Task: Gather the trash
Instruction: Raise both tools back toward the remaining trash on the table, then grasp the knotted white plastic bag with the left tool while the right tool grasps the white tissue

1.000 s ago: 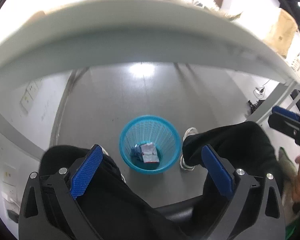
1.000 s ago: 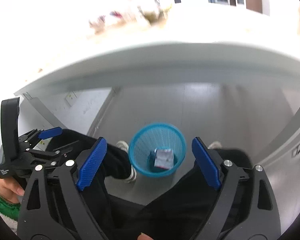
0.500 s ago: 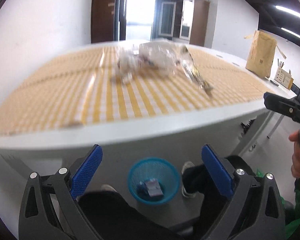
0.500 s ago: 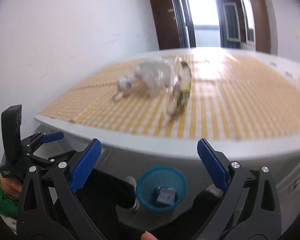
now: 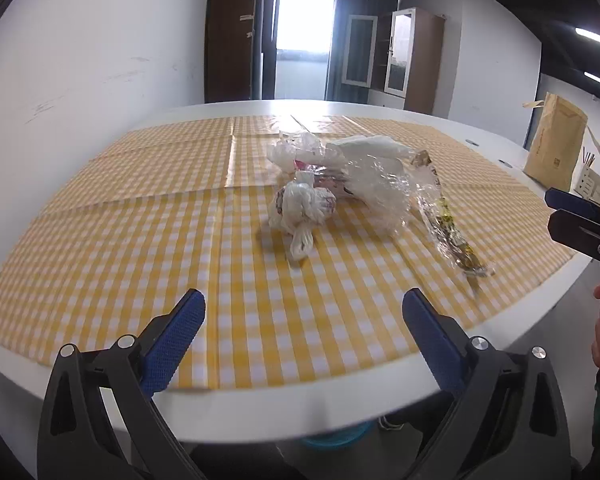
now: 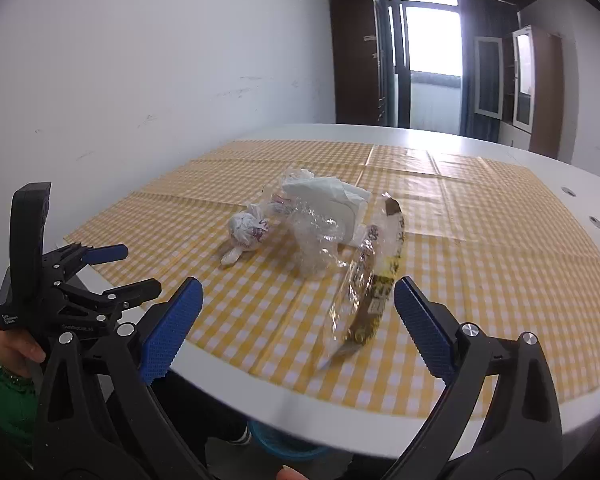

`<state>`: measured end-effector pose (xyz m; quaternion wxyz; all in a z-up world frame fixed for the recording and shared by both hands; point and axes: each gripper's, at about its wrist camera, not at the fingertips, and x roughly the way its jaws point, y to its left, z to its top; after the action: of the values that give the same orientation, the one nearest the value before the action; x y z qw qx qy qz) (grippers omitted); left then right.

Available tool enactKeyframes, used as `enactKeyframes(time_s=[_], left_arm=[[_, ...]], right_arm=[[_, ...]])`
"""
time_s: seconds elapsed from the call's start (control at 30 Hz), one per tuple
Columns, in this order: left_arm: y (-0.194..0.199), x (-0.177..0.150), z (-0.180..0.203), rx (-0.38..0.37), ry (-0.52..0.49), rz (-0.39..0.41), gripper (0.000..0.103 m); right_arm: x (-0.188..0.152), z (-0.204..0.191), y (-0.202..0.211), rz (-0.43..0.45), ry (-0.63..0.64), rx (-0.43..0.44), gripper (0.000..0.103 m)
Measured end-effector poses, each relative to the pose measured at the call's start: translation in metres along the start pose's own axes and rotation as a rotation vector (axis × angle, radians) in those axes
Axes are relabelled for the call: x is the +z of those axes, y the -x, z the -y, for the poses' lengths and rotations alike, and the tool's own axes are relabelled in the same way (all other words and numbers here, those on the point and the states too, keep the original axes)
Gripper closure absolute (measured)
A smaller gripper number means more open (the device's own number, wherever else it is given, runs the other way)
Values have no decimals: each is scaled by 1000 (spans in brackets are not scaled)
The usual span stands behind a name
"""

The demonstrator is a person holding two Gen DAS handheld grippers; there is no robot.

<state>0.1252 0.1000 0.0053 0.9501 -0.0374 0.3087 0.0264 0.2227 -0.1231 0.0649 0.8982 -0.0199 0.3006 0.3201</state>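
A heap of trash lies mid-table on the yellow checked cloth (image 5: 120,240): a knotted white plastic bag (image 5: 302,210) (image 6: 247,229), crumpled clear plastic (image 5: 380,188) (image 6: 320,236), white paper (image 6: 332,198) and a long clear-and-gold wrapper (image 5: 446,224) (image 6: 370,284). My left gripper (image 5: 304,332) is open and empty above the table's near edge. My right gripper (image 6: 296,324) is open and empty, just short of the wrapper's near end. The blue bin (image 6: 284,446) (image 5: 332,438) peeks out under the table edge.
The white table (image 6: 500,144) extends past the cloth. A brown paper bag (image 5: 556,140) stands at its far right. A white wall is on the left, cabinets and a bright door at the back. The person's legs are under the table.
Both grippers rose from below the table, where they looked down on the blue bin, to above the tabletop. They now face the trash heap. Both stayed open.
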Motion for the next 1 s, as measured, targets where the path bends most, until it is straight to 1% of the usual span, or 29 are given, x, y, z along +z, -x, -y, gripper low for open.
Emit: enactKeyframes(time_s=[0.17, 0.3, 0.4, 0.5, 0.6, 0.7, 0.77, 0.83, 0.97, 1.0], left_arm=[[-27, 17, -4, 23, -12, -35, 7], [-44, 28, -8, 13, 1, -59, 7], [-58, 37, -12, 14, 8, -76, 7], [-71, 46, -14, 8, 21, -100, 12], [-79, 53, -14, -4, 25, -111, 12], [-90, 59, -14, -9, 25, -124, 12], [-98, 63, -16, -10, 47, -140, 13], [-104, 65, -15, -16, 53, -151, 16], [-114, 67, -11, -26, 36, -169, 20], [-116, 67, -10, -27, 30, -173, 24]], right_arm=[[22, 9, -32, -33, -7, 18, 14], [43, 13, -54, -49, -10, 25, 16], [58, 15, -71, -58, -12, 13, 18], [71, 22, -91, -78, -27, 8, 22], [78, 29, -110, -99, -43, -1, 24], [85, 36, -129, -117, -52, -11, 25], [88, 39, -139, -131, -55, -16, 27], [91, 43, -152, -149, -56, -28, 29], [92, 47, -171, -190, -66, -27, 32], [91, 47, -176, -205, -72, -15, 33]])
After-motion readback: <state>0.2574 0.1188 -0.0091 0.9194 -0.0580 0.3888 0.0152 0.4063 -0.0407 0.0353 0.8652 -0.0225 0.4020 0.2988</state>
